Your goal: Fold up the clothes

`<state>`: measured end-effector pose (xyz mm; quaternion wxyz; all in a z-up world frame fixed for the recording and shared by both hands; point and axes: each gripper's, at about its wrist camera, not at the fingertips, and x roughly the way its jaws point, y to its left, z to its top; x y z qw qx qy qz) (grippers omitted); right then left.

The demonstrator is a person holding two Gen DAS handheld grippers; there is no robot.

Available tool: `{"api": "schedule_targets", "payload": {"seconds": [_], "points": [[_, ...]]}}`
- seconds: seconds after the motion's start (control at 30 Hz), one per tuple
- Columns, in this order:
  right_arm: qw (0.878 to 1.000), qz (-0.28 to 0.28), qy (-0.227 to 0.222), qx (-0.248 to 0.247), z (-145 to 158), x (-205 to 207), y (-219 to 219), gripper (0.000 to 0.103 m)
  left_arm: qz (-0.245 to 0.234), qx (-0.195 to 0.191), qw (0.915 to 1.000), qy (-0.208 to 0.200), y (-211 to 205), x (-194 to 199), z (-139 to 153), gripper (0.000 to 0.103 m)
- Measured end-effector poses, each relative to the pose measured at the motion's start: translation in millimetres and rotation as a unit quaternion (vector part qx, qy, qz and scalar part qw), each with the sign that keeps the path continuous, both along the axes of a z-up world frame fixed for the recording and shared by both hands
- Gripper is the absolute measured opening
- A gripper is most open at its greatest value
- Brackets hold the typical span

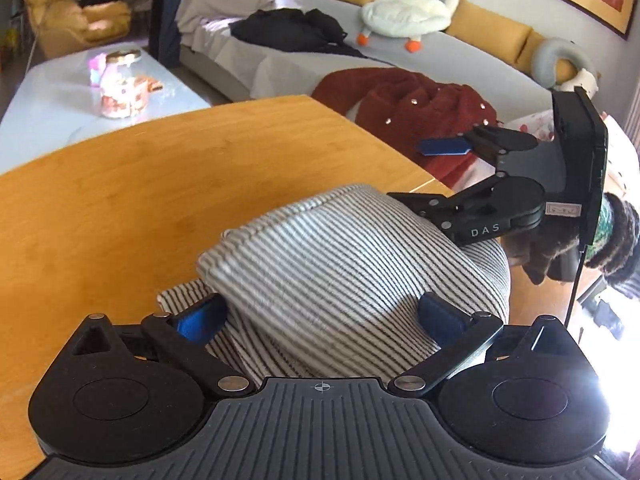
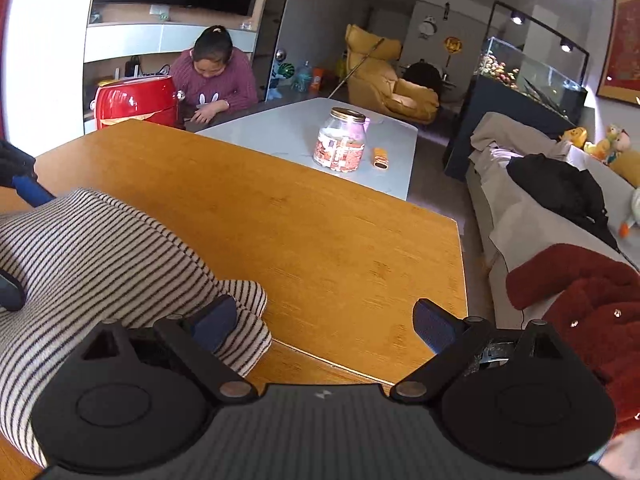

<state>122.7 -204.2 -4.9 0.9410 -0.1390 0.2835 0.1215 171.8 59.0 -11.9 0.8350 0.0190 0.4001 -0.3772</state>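
A grey-and-white striped garment (image 1: 340,264) lies bunched in a thick fold on the wooden table (image 1: 120,200). My left gripper (image 1: 320,318) is open, its blue pads on either side of the bundle's near part. My right gripper (image 2: 324,322) is open; its left pad (image 2: 214,322) touches the garment's folded corner (image 2: 120,264), its right pad (image 2: 434,326) is over bare table (image 2: 340,240). The right gripper also shows in the left wrist view (image 1: 448,168), at the garment's far right side. A left-gripper pad (image 2: 32,192) shows behind the garment.
A red fleece jacket (image 1: 412,116) and black clothes (image 1: 292,30) lie on the grey sofa (image 1: 460,60) beyond the table's far edge. A glass jar (image 2: 340,140) stands on a pale low table (image 2: 288,132). A red appliance (image 2: 136,100) and a seated person (image 2: 216,76) are beyond.
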Motion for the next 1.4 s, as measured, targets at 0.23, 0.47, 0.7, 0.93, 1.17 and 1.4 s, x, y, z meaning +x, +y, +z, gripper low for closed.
{"api": "schedule_targets", "payload": {"seconds": [0.23, 0.47, 0.7, 0.93, 1.17, 1.4], "points": [[0.998, 0.029, -0.028, 0.052, 37, -36, 4, 0.101, 0.021, -0.032, 0.9989, 0.029, 14, 0, -12, 0.103], [0.986, 0.046, 0.040, 0.155, 23, -56, -10, 0.103, 0.055, -0.038, 0.9973, 0.031, 20, -14, -7, 0.103], [0.977, 0.031, 0.060, 0.204, -3, -66, -19, 0.088, 0.047, -0.038, 0.9978, 0.025, 22, -38, -8, 0.103], [0.979, 0.033, 0.046, 0.197, 11, -36, -1, 0.045, 0.035, -0.036, 0.9985, 0.020, 24, -60, -11, 0.103], [0.987, 0.000, 0.051, 0.149, -8, -8, 11, 0.059, 0.050, -0.021, 0.9985, 0.008, 20, -60, -10, 0.103], [0.990, -0.012, 0.032, 0.140, 12, -54, -9, 0.092, 0.048, 0.032, 0.9926, -0.107, 17, -92, 27, 0.103]]}}
